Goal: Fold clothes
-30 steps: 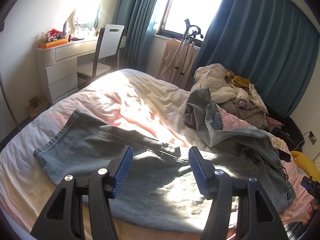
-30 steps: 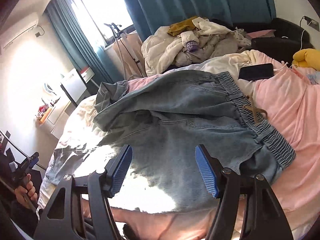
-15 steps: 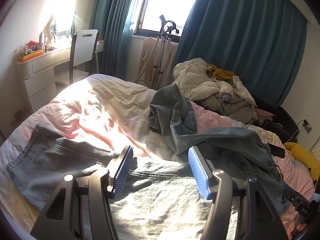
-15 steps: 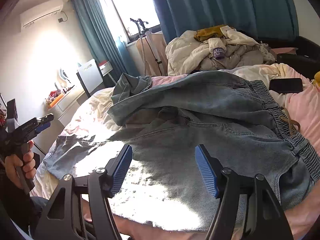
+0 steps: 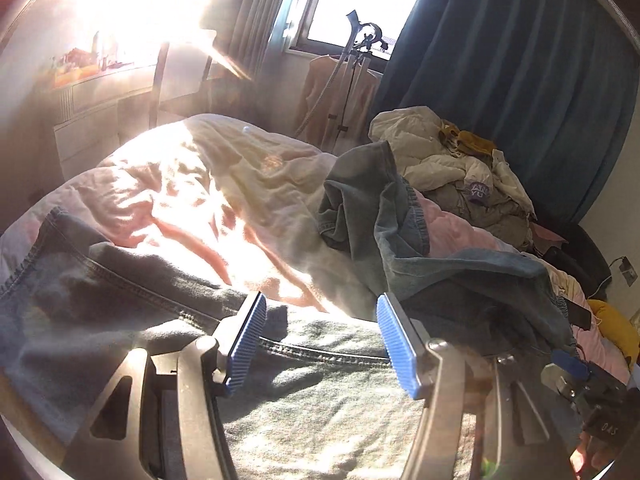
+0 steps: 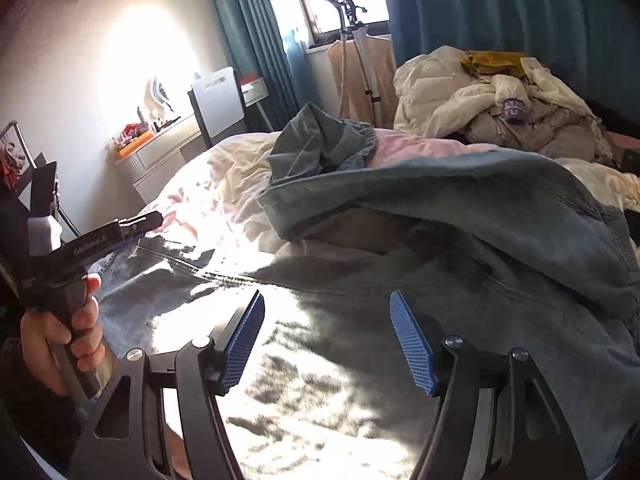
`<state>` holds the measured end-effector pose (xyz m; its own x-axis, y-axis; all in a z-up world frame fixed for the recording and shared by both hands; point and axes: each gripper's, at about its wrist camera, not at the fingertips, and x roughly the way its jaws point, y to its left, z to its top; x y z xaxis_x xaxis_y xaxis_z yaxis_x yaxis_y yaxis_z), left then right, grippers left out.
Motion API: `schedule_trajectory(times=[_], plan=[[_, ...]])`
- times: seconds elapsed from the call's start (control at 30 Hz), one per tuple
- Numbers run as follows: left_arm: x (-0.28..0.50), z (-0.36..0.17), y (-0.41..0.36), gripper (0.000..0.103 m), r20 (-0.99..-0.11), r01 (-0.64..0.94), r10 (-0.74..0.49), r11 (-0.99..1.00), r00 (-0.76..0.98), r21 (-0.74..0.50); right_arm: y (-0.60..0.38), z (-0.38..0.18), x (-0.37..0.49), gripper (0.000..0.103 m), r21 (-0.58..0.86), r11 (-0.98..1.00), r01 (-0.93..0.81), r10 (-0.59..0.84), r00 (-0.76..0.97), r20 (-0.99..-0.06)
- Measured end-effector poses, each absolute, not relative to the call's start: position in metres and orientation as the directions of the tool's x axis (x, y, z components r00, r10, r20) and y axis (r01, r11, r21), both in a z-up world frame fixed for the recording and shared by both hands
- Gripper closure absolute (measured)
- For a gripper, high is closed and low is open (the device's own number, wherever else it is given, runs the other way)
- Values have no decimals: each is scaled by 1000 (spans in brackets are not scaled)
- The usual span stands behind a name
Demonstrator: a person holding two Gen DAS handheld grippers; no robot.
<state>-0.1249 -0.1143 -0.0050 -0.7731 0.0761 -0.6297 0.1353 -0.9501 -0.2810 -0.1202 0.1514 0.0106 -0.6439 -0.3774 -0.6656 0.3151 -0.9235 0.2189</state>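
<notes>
my left claw (image 5: pixel 320 340) hangs with its blue pads spread wide apart, nothing between them, just above a pair of denim jeans (image 5: pixel 312 420) lying across the bed (image 5: pixel 208 200). my right claw (image 6: pixel 328 344) is likewise spread wide and holds nothing, low over the same sunlit denim. one trouser leg (image 6: pixel 460 200) is flopped back over the rest, its hem bunched near the bed's middle. a heap of pale clothes (image 5: pixel 460 168) sits at the far side, before dark teal curtains (image 5: pixel 520 80).
</notes>
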Motion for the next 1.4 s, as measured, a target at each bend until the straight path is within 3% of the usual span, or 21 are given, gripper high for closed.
schedule_trajectory(times=[0.27,0.5,0.57,0.6,0.63,0.67,0.73,1.1,1.2,1.4], plan=[[-137,-31,-163,43,-626,248,66,-882,-777,-401,20,1,-233,38,166,-908,386,-377,-575,-726],[-144,-42,-188,44,-580,283,37,-846,-814,-452,-25,-56,-309,39,-59,-966,253,-89,-533,-841],[-149,-48,-191,44,-590,287,50,-839,-806,-463,-15,-70,-319,51,-63,-977,203,-48,-500,-865],[-151,-52,-191,43,-597,286,63,-834,-800,-471,-6,-73,-319,67,-33,-982,188,-65,-490,-869],[-152,-55,-191,44,-602,284,75,-831,-795,-478,2,-72,-316,75,-17,-984,179,-74,-490,-869],[-154,-58,-191,44,-607,282,86,-828,-790,-484,9,-69,-313,94,-7,-985,172,-80,-492,-867],[-155,-61,-189,44,-613,279,101,-825,-783,-492,25,-56,-301,101,23,-985,169,-108,-514,-851],[-148,-54,-163,44,-568,151,231,-824,-790,-546,163,63,-211,101,221,-967,125,-243,-707,-664],[-147,-54,-152,44,-528,70,331,-795,-783,-602,209,73,-194,101,270,-959,90,-247,-734,-633],[-148,-59,-130,44,-441,-71,521,-701,-730,-710,306,30,-171,101,451,-890,-68,-290,-679,-675]])
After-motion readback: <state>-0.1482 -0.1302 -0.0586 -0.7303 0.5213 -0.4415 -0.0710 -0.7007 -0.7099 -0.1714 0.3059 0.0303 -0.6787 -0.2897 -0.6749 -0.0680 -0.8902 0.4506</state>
